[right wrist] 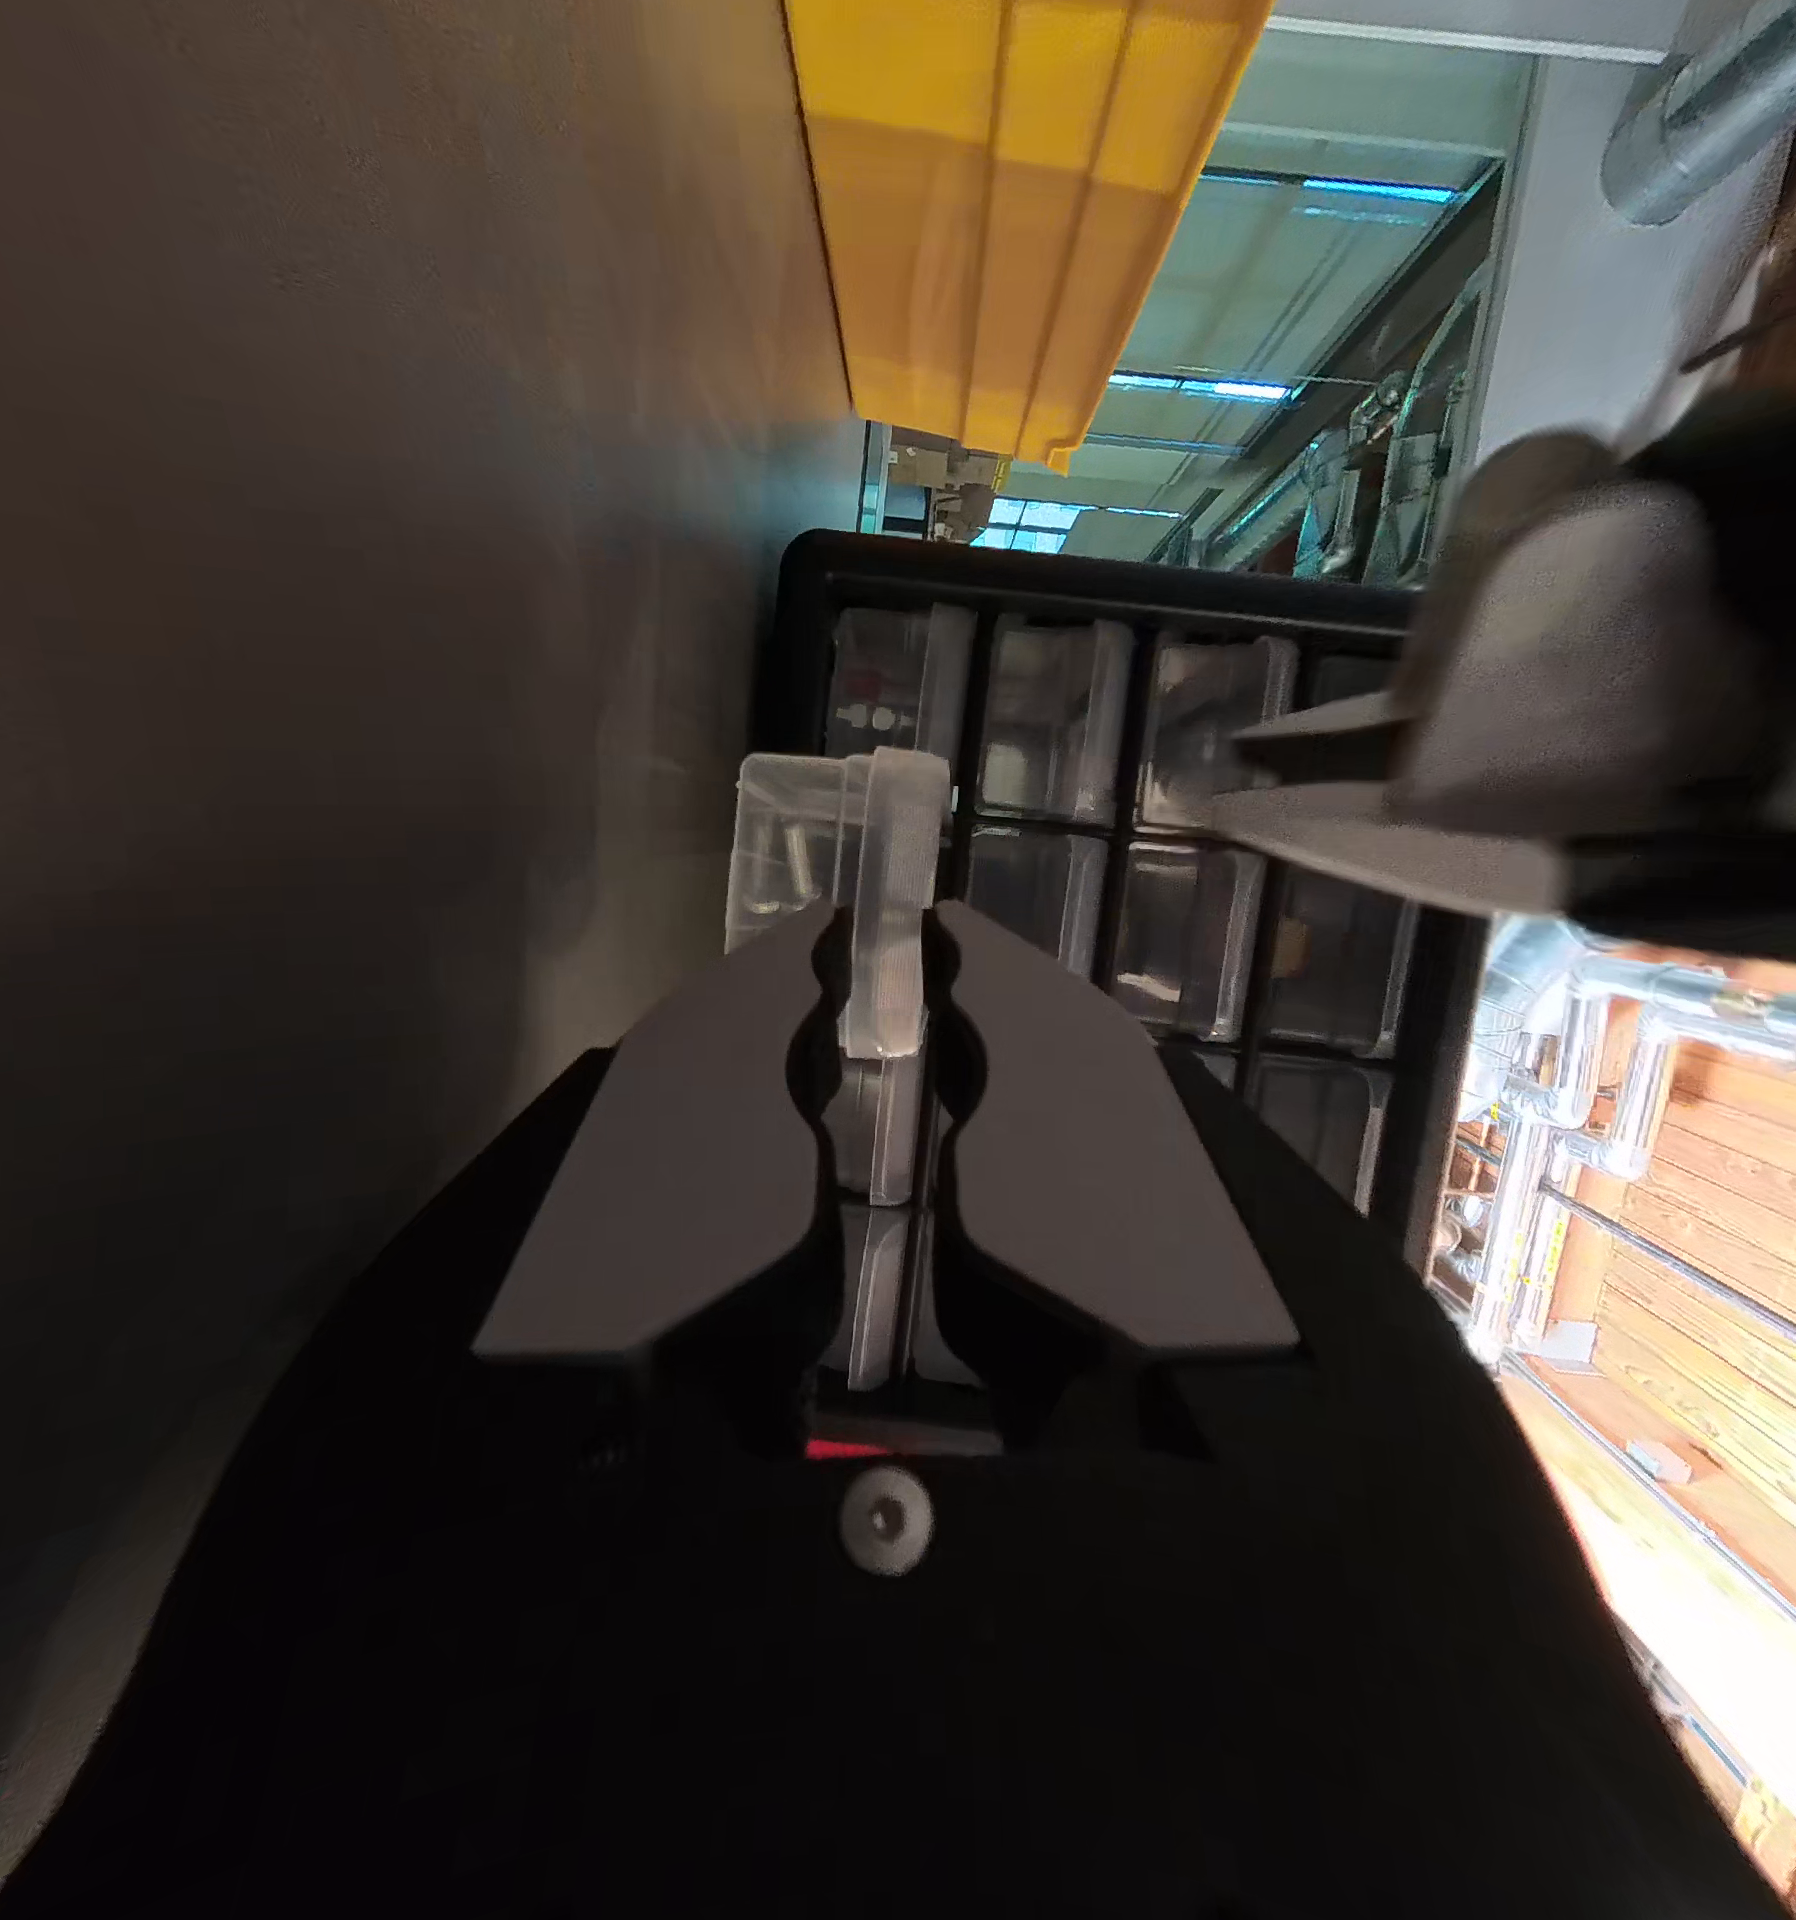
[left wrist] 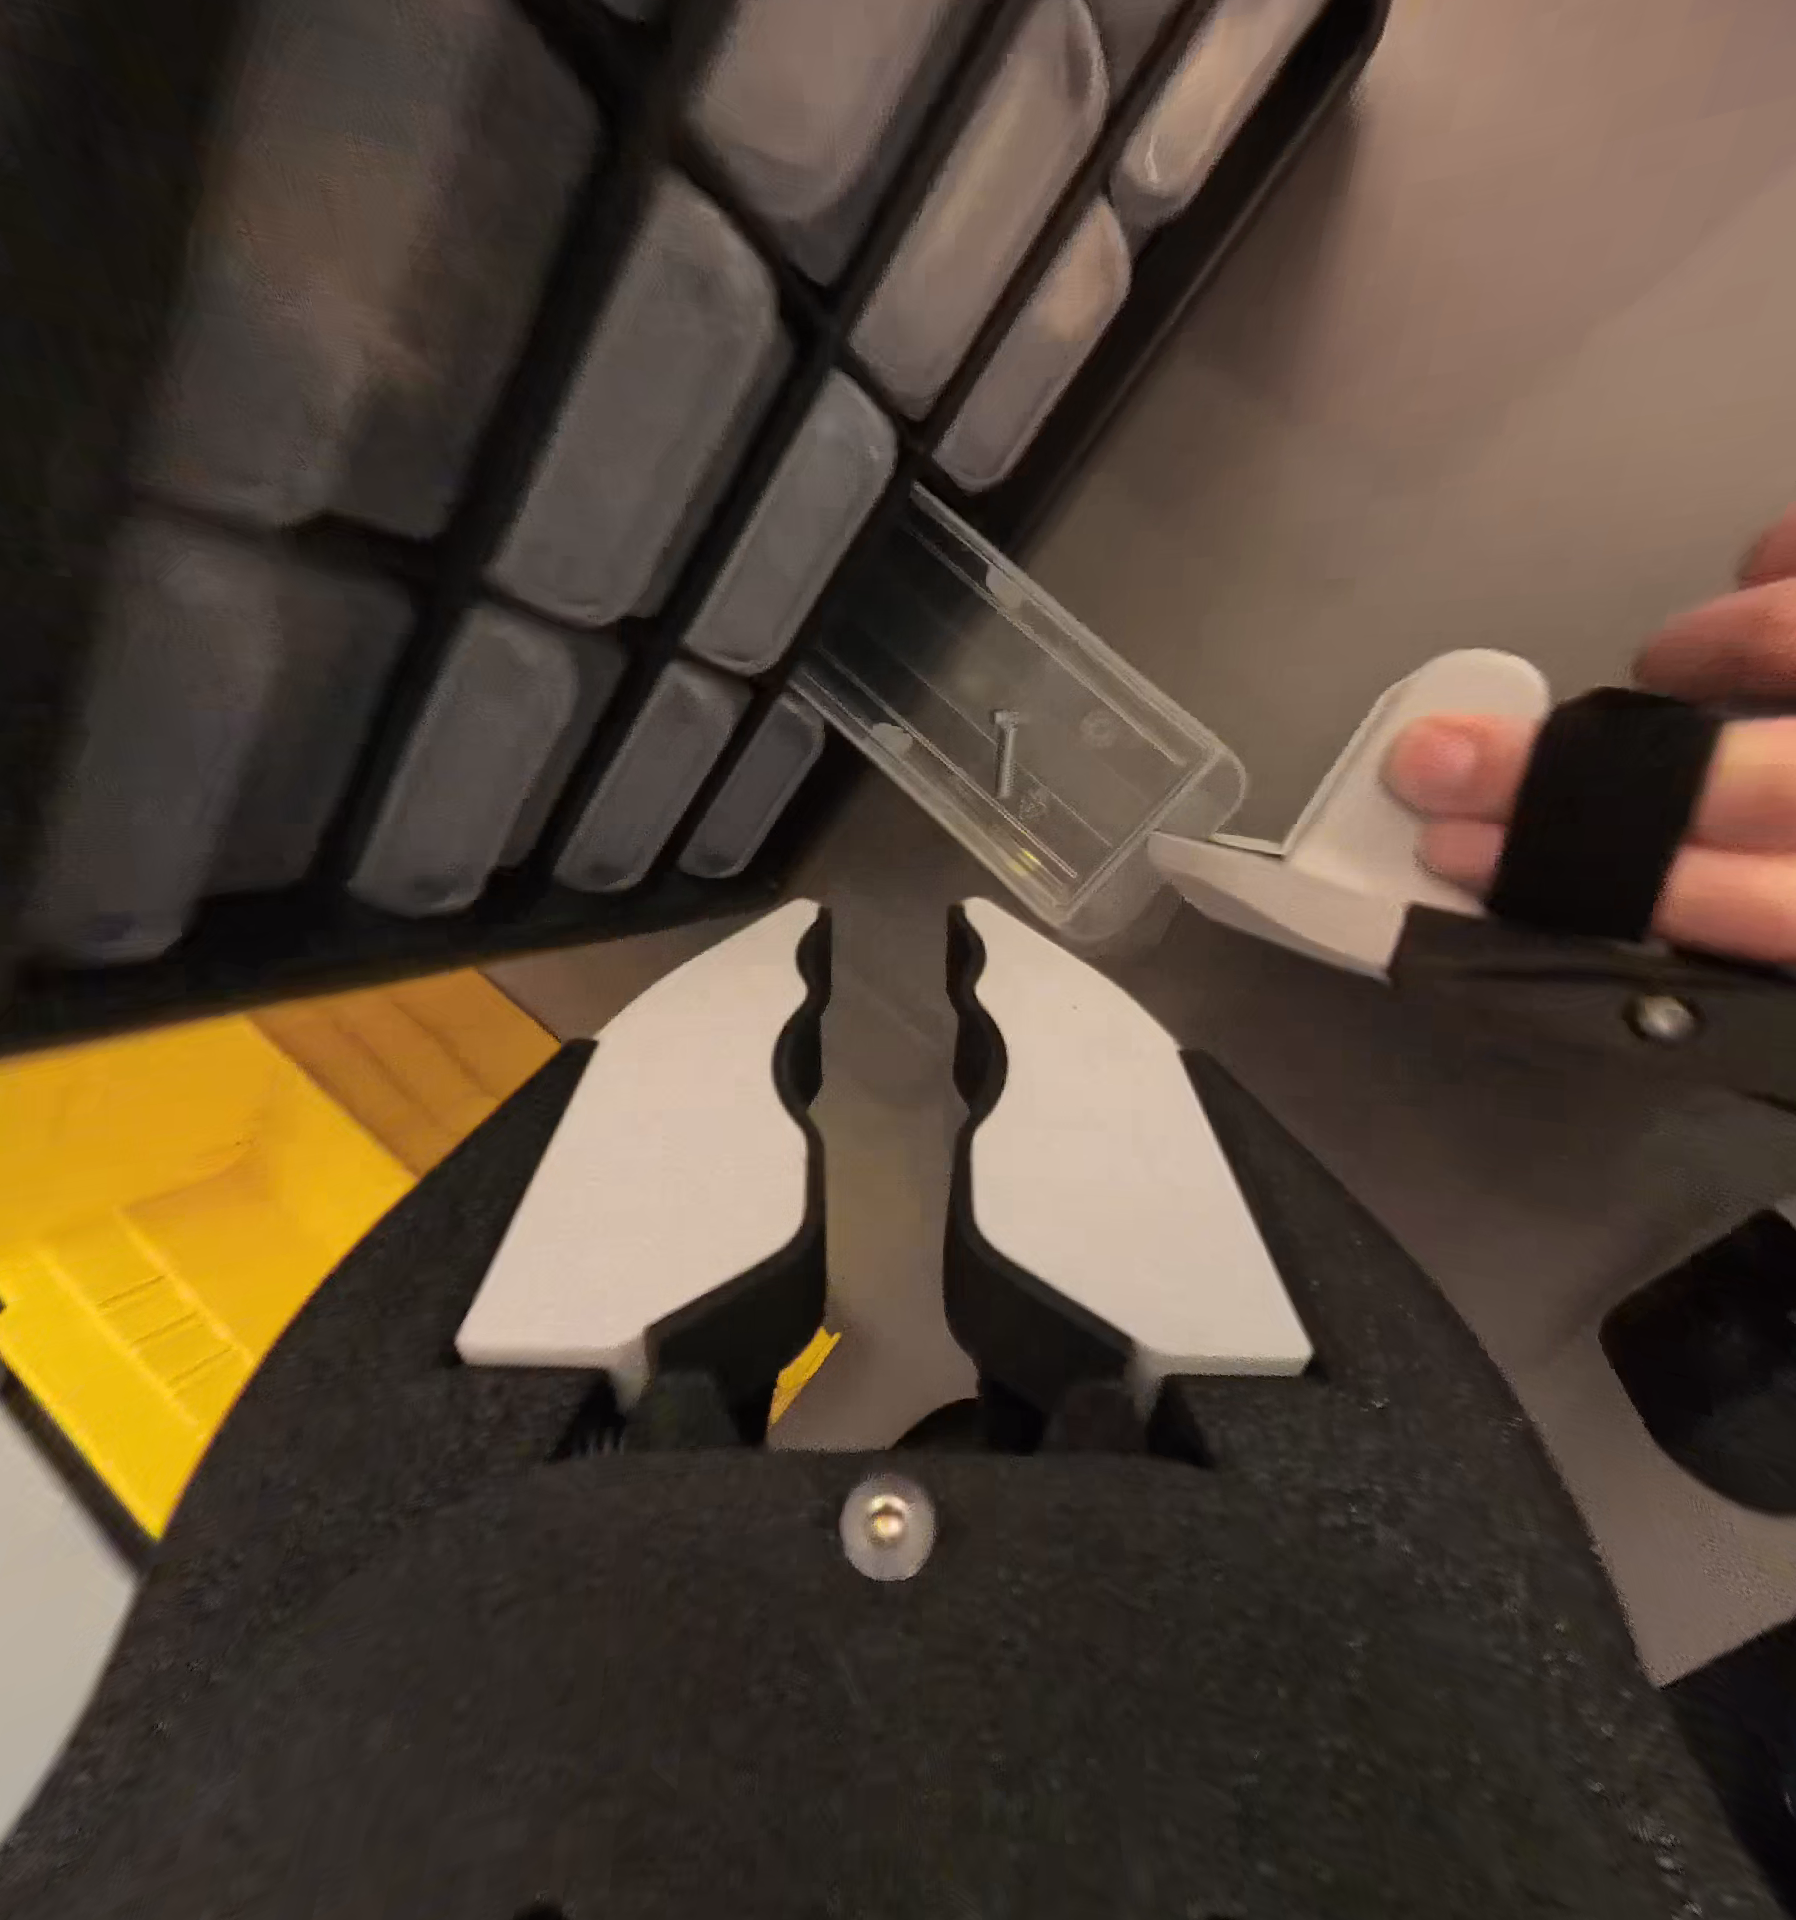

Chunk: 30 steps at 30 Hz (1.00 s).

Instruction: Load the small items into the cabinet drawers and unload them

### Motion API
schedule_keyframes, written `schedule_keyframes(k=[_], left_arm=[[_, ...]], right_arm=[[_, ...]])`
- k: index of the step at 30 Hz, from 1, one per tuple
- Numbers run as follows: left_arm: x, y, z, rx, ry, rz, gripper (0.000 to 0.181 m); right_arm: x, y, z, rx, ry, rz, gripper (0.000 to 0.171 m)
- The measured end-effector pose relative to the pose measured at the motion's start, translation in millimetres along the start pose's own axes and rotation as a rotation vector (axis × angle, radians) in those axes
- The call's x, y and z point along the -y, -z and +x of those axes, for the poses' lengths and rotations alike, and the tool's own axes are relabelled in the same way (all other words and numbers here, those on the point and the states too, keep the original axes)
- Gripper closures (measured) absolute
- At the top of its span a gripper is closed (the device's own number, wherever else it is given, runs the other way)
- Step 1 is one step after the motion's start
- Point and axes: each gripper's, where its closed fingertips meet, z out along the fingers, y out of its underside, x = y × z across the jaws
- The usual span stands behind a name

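Observation:
A black cabinet [left wrist: 603,582] with several frosted drawers fills the upper left of the left wrist view. One clear drawer [left wrist: 1019,727] is pulled out of it, with a small screw [left wrist: 1005,750] lying inside. My right gripper [left wrist: 1185,847] holds that drawer's front end. In the right wrist view my right gripper [right wrist: 886,920] is shut on the drawer's clear handle tab [right wrist: 886,966], with the drawer body [right wrist: 785,842] beyond it. My left gripper [left wrist: 889,920] hangs just below the drawer, its jaws a narrow gap apart and empty. It also shows in the right wrist view [right wrist: 1232,769].
A yellow bin [left wrist: 146,1195] sits beside the cabinet and shows in the right wrist view [right wrist: 998,208] too. A hand [left wrist: 1704,810] with a black strap works the right gripper. The cabinet frame [right wrist: 1122,592] stands on a grey tabletop [left wrist: 1445,312]. The left gripper's tips are roughly 8 cm from the right gripper's. My right tips are roughly 5 cm from the small screw [left wrist: 1005,750].

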Motion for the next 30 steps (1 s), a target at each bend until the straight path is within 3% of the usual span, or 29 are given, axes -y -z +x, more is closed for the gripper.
schedule_keyframes(k=[9,16,30], left_arm=[[2.9,92.7,-76.0,0.132,0.228,0.42,0.161],[24.8,151.9,-93.1,0.135,0.24,0.582,0.161],[-2.3,140.9,-121.3,-0.006,0.372,0.625,0.158]], right_arm=[[-24.1,-27.6,3.6,0.005,-0.058,-0.103,0.157],[-43.0,-57.8,7.1,-0.001,-0.131,-0.155,0.157],[-47.8,-72.6,3.1,0.008,-0.133,-0.188,0.149]])
